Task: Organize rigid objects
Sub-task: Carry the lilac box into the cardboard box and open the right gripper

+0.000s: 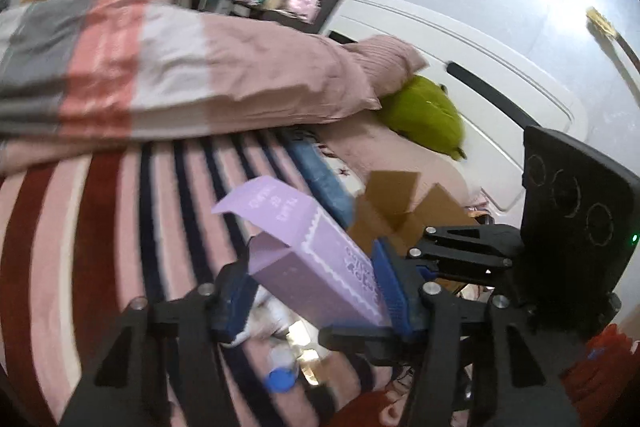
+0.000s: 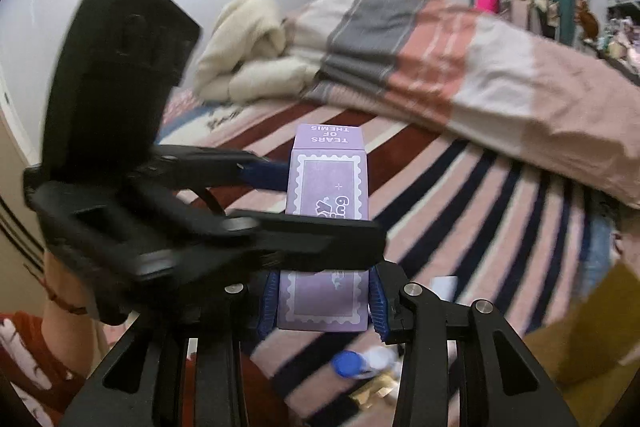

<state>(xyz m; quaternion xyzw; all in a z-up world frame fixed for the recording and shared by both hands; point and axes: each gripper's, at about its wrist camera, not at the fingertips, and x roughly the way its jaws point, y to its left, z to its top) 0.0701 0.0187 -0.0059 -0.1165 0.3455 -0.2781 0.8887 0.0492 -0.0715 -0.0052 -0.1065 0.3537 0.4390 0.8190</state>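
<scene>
While both grippers clamp it, the lilac cardboard box [image 2: 326, 187] with a white stamp border hangs above the pink, maroon and navy striped blanket [image 2: 460, 187]. The right gripper [image 2: 323, 301] pinches its near end; the left gripper [image 1: 316, 279] squeezes its sides farther up, top flap open.

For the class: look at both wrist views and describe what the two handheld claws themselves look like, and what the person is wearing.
Both the left claw and right claw have black angular linkage arms with silver pivot bolts and blue ribbed fingertips. Each carries a flat black rear plate. The person wears a rust-red garment.
</scene>
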